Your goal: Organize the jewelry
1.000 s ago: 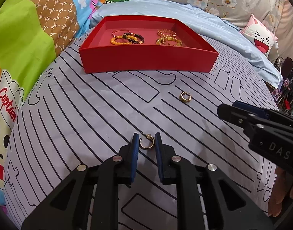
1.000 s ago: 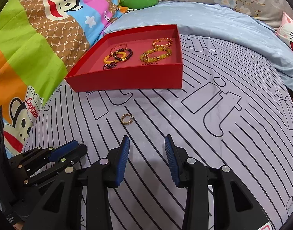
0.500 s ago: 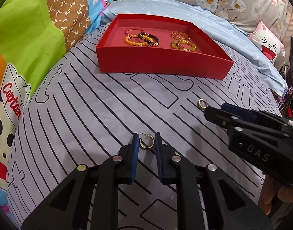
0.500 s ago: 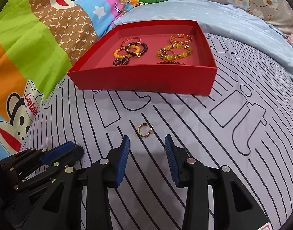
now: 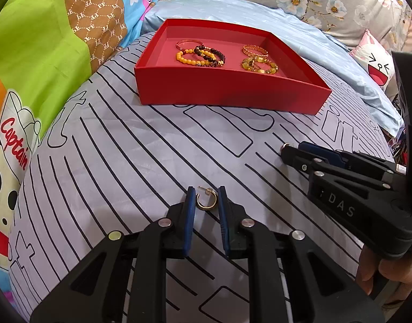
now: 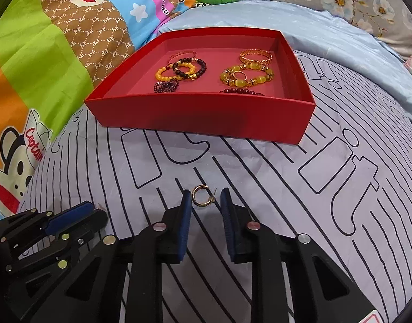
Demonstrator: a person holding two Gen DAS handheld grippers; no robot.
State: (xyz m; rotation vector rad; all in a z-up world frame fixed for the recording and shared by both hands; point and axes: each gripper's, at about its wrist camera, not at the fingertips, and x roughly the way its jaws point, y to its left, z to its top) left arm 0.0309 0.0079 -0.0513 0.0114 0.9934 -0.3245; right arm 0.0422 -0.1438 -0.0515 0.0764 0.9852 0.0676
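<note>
A red tray (image 5: 232,94) holding several bead bracelets and gold bangles sits on the striped bedspread; it also shows in the right wrist view (image 6: 203,113). My left gripper (image 5: 206,196) is open, its blue pads on either side of a thin gold hoop earring (image 5: 206,200) that lies on the cloth. My right gripper (image 6: 206,197) is open around a second, thicker gold hoop earring (image 6: 201,195), also lying on the cloth. Neither earring is pinched. The right gripper shows at the right of the left wrist view (image 5: 289,152).
A colourful cartoon quilt (image 5: 44,53) rises on the left. A light blue sheet (image 6: 340,27) and floral pillows lie behind the tray. A cat-face cushion (image 5: 375,62) is at the far right. The bed edge drops off on the right.
My right gripper has moved forward until the thick earring sits between its pads and its jaws have narrowed. My left gripper has stayed around the thin earring.
</note>
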